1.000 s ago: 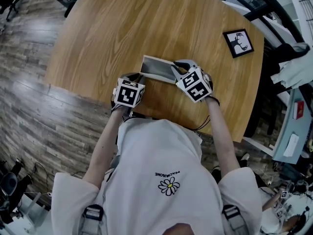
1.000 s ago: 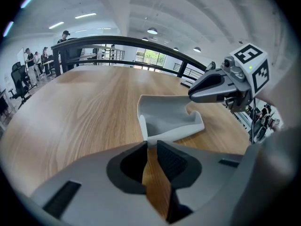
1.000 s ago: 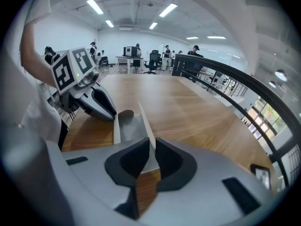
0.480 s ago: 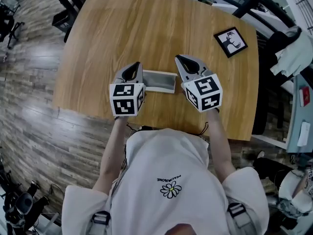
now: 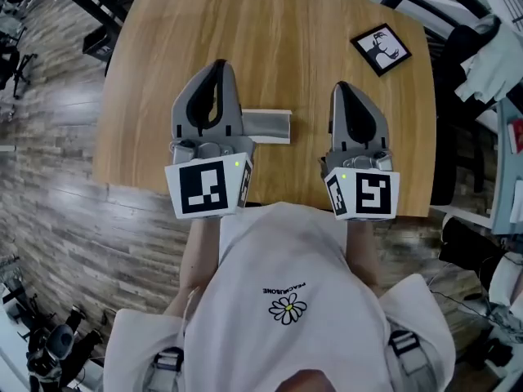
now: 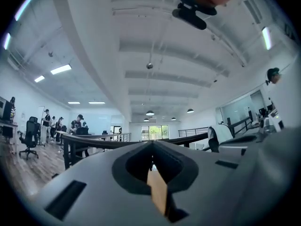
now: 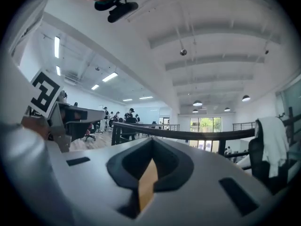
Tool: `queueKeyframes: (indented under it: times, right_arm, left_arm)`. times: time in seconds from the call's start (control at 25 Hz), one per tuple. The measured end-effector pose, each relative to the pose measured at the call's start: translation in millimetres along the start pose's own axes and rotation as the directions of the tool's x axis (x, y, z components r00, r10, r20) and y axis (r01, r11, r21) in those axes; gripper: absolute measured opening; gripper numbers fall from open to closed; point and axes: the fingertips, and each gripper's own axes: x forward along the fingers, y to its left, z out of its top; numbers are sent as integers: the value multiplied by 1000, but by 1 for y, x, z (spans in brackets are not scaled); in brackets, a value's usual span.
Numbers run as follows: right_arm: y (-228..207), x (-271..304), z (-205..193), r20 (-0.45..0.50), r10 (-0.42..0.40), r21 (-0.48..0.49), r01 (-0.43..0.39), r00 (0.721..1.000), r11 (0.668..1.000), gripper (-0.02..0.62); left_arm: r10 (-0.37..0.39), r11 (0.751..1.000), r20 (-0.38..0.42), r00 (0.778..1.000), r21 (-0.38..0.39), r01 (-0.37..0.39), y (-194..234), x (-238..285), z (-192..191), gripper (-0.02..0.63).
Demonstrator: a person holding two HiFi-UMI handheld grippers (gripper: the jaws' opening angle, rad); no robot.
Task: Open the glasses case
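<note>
Person (image 5: 286,300) in a white shirt, seen from above, holds two grippers side by side, pointing away from the body. Left gripper (image 5: 219,64) and right gripper (image 5: 343,86) each have jaws pressed together, gripping nothing. Beyond, the gray glasses case (image 5: 268,126) lies on the wooden table (image 5: 278,31) between them, its left end hidden behind the left gripper. Farther off, to the right, sits a framed picture (image 5: 381,49).

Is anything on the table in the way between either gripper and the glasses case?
Nothing visible does. The glasses case lies alone on the table below the shut, empty left gripper and right gripper; the framed picture sits far off.
</note>
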Motion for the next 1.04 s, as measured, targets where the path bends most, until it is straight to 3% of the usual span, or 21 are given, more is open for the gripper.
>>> queueKeyframes:
  times: [0.12,0.64,1.04]
  right_arm:
    - [0,-8,1,11,-12,-21,12,1000,1000,6]
    - [-1,-10,-11,-28,-10,-47,9,1000,999,6]
    - [-10,-14,-13,-36,-29,-59,27,999,998,6]
  left_arm:
    - [-17,1000,34,999,20,16,-9,9,10,17]
    - [-35,999,-16,999,20,36,-24,3,-5,17]
    - [-22,1000,-6,1000,15,22,-24,0,-4,17]
